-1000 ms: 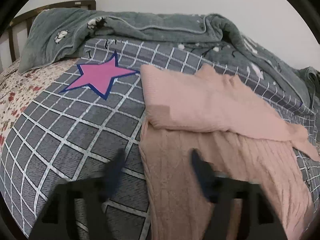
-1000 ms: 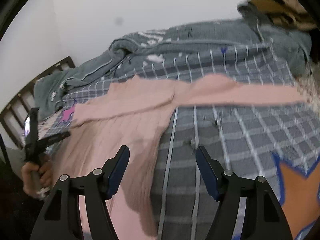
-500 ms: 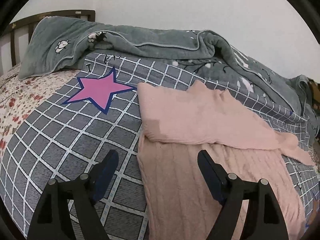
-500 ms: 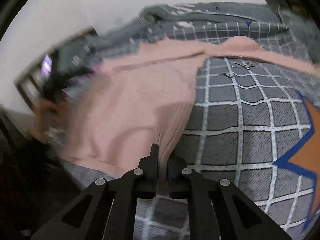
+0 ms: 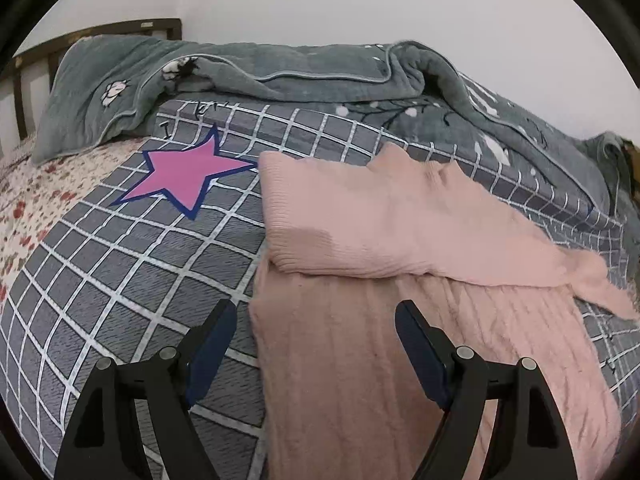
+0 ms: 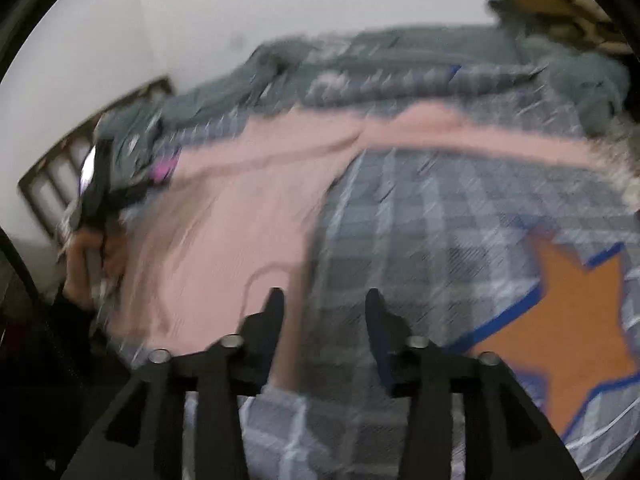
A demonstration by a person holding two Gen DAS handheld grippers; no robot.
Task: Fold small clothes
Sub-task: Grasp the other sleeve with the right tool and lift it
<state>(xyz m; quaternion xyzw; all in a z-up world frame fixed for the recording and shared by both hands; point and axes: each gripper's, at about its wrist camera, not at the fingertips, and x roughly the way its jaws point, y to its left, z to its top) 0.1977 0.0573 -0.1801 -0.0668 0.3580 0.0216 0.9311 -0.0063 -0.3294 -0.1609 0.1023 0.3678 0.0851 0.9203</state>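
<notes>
A pink knit sweater lies on the grey checked bedspread, with one sleeve folded across its upper part. My left gripper is open and empty, hovering over the sweater's near left edge. In the blurred right wrist view the sweater lies to the left. My right gripper is open, with the sweater's right edge between its fingers. The left gripper in the person's hand shows at far left there.
A pink star is printed left of the sweater and an orange star at its right. A grey-green blanket is bunched along the back. A wooden headboard stands far left. A floral sheet lies beyond the bedspread.
My right gripper closed on the sweater's right edge half a second ago and has now opened and pulled back. My left gripper has lifted slightly and stayed open.
</notes>
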